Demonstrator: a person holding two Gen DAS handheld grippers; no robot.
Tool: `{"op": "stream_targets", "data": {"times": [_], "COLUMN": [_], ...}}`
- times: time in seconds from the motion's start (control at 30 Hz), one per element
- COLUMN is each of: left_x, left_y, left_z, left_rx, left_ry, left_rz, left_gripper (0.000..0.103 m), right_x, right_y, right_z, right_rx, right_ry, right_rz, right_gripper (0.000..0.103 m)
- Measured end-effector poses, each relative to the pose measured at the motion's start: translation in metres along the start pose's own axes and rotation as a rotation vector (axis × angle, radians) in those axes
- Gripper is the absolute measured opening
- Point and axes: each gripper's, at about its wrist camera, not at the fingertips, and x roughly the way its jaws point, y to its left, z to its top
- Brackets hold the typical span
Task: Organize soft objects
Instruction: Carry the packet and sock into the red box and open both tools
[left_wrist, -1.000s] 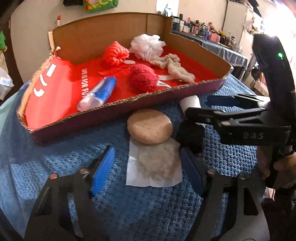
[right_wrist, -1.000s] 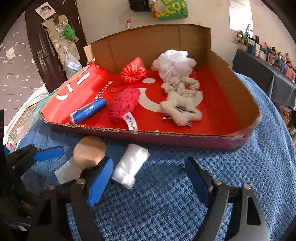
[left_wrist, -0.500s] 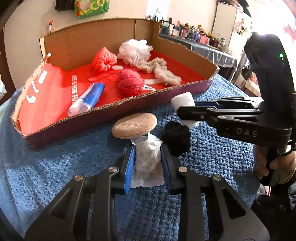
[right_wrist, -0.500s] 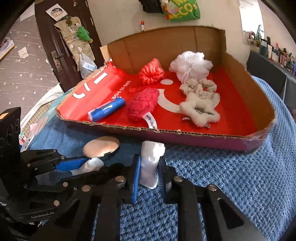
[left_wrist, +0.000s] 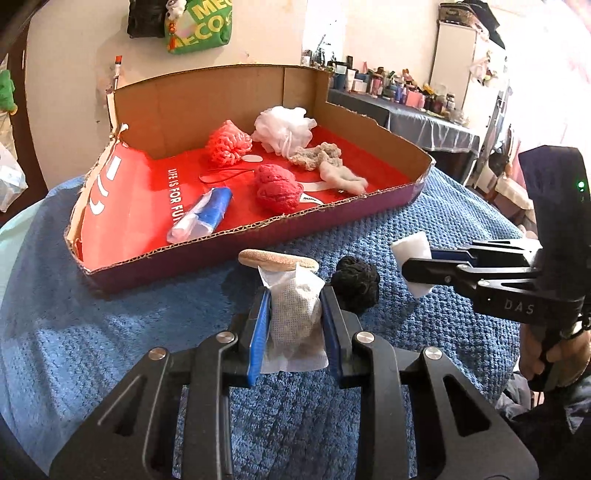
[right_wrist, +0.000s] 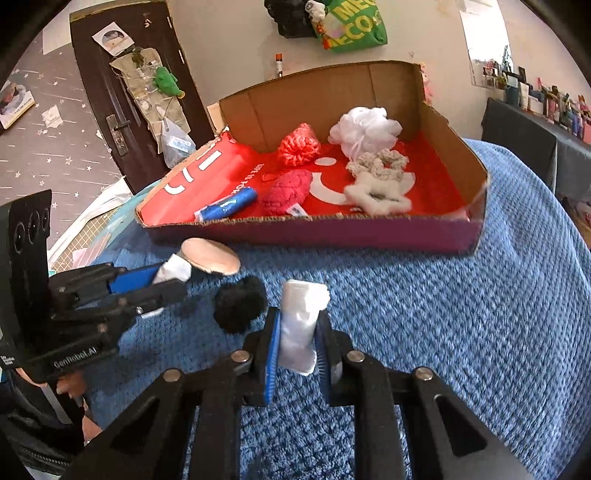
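Note:
My left gripper (left_wrist: 293, 314) is shut on a white mesh sachet (left_wrist: 293, 317) and holds it lifted above the blue towel (left_wrist: 110, 325). My right gripper (right_wrist: 297, 334) is shut on a white soft packet (right_wrist: 299, 325), also lifted; the packet also shows in the left wrist view (left_wrist: 413, 254). A tan round puff (left_wrist: 279, 260) and a black pom-pom (left_wrist: 354, 282) lie on the towel in front of the cardboard box (left_wrist: 207, 254). The box holds several soft items: a white loofah (left_wrist: 284, 127), a coral scrubby (left_wrist: 227, 142), a red knit ball (left_wrist: 279, 188), a beige scrunchie (left_wrist: 317, 155) and a blue tube (left_wrist: 201, 216).
The box's low front wall (right_wrist: 314, 236) faces both grippers; its back and side walls are taller. The left gripper shows at the left of the right wrist view (right_wrist: 147, 284). A dark door (right_wrist: 122, 110) and a cluttered side table (left_wrist: 406, 110) stand behind.
Both grippers have shut on their items and lifted them off the towel. The views have risen and pulled back a little from the box.

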Motion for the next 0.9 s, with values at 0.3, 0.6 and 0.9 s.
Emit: {"op": "stream_targets", "data": {"times": [0.3,0.6,0.9], "left_x": [-0.016,-0.018,0.023], "left_y": [0.0,0.013,0.059], "left_z": [0.005,0.031,0.102], "left_rx": [0.002,-0.008,-0.015], "left_ry": [-0.041,-0.055,0.01], "left_rz": [0.01,0.009,0.029], "left_gripper": [0.026,0.026,0.026], "right_x": [-0.003,-0.008,0.01], "right_y": [0.001,0.003,0.005], "right_z": [-0.002,0.017,0.105], "right_rx": [-0.003,-0.011,-0.052], "right_ry": [-0.008,-0.027,-0.047], "right_rz": [0.009,0.029,0.068], "right_gripper": [0.02,0.02,0.02]}}
